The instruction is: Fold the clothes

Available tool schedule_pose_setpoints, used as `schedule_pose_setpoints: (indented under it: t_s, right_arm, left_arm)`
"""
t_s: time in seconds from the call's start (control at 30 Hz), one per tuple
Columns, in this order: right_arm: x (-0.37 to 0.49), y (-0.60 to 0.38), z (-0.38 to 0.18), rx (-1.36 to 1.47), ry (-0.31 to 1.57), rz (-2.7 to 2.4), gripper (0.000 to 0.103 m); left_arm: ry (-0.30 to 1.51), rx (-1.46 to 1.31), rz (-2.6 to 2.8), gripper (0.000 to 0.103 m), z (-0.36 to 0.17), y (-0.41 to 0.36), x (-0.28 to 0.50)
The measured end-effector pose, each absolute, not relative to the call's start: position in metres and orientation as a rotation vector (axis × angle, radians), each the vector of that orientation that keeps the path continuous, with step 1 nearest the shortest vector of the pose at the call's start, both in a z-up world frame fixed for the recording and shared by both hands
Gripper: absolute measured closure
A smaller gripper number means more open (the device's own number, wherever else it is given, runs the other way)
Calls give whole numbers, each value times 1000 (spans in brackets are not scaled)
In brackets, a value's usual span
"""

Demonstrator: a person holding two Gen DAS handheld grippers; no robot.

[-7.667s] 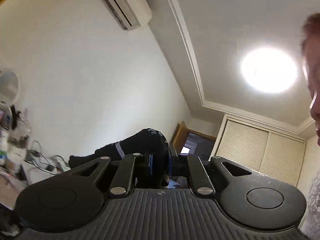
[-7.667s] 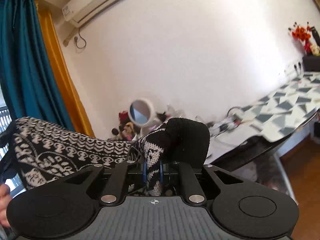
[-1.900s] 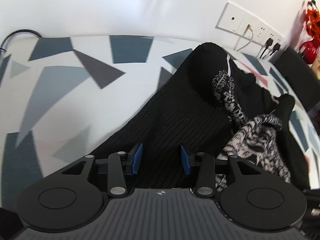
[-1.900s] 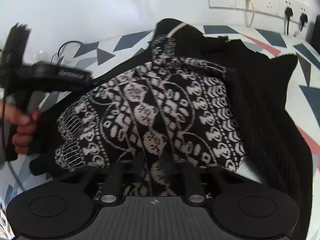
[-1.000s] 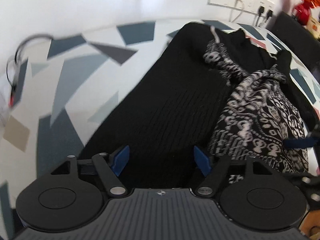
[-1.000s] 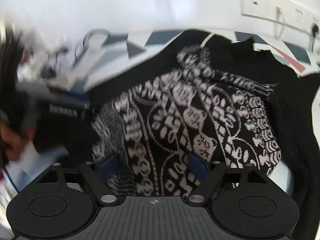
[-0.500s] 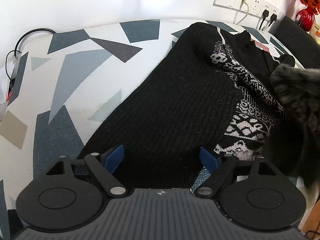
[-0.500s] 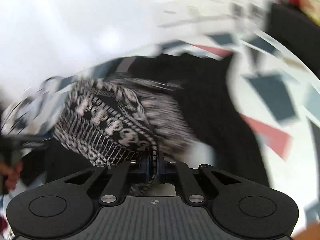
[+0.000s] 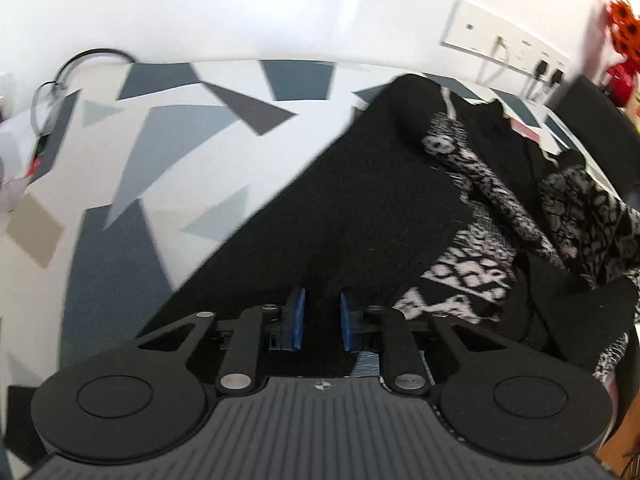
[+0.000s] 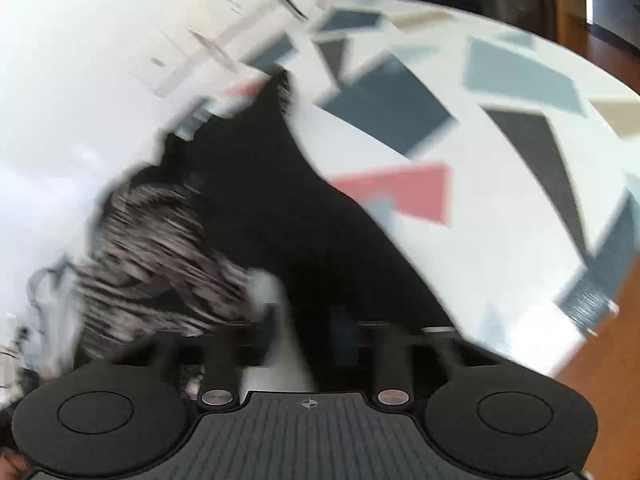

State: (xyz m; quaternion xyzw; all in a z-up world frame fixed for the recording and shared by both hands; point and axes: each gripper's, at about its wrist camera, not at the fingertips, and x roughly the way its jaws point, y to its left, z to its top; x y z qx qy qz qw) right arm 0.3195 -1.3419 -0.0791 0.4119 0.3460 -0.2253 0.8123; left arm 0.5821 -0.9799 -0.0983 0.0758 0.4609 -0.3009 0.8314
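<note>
Two wrist views, and only the left one is sharp. The black knit sweater [image 9: 360,208] lies spread over a tabletop [image 9: 168,168] covered in a white cloth with grey, dark blue and beige triangles and shards, plus a pink-red patch [image 10: 416,192] on the right wrist view. Its black-and-white patterned part [image 9: 472,272] is bunched toward the right side. The left gripper [image 9: 320,320] sits at the sweater's near edge, its blue pads [image 9: 297,320] drawn close with a ridge of black knit between them, so it looks pinched onto the sweater. The right gripper [image 10: 304,340] is over the same sweater but that view is heavily smeared, and I honestly can't tell if its fingers are apart or together. Room-wise: plain white wall [image 9: 280,8] behind the table, a strip of wall sockets [image 9: 504,40] at far right with plugs in, a looped black cable [image 9: 92,56] at far left, orange-red flowers [image 9: 622,28] in the right corner, and wooden floor [image 10: 608,408] past the table's edge.
</note>
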Motion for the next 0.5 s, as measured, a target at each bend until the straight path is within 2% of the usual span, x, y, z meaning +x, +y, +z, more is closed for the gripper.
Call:
schedule_pose_setpoints:
  t_s: [0.03,0.07,0.1,0.13,0.27,0.33,0.37,0.43,0.47,0.5]
  right_arm:
    - [328,-1338,-75,873,732,-450,43]
    - [338,-1333,-71,865,730,-418,42]
    - [345,-1328,-70,856,740,-402,40]
    - [352,-1323,-70,847,752,-389,38]
    - [364,-1314,-71,870,754,-360,38]
    - [364,-1308,-66,817,694,-326,35]
    - [366,-1304,-64,775,690,-318,28]
    - [375,-1298,-62,714,723,-315,21]
    - [376,-1295,-63,718,732,-312,21]
    - [376,-1293,-64,730,740,-309,21]
  left_arm:
    - [963,207,-657,64,-97,-982,577]
    - [949,253,-676,39,-96,-983,572]
    - [934,299,-694,23,-95,-985,566]
    - [919,345,-713,22,-94,-987,561]
    - [879,432,-745,22,-98,-995,550]
    - [886,414,-730,30,-104,-998,553]
    - [887,395,-724,47,-103,-996,556]
    - [886,353,-713,63,-100,-992,561]
    - [886,333,-707,79,-99,-989,564]
    - [886,312,-701,87,-97,-987,567]
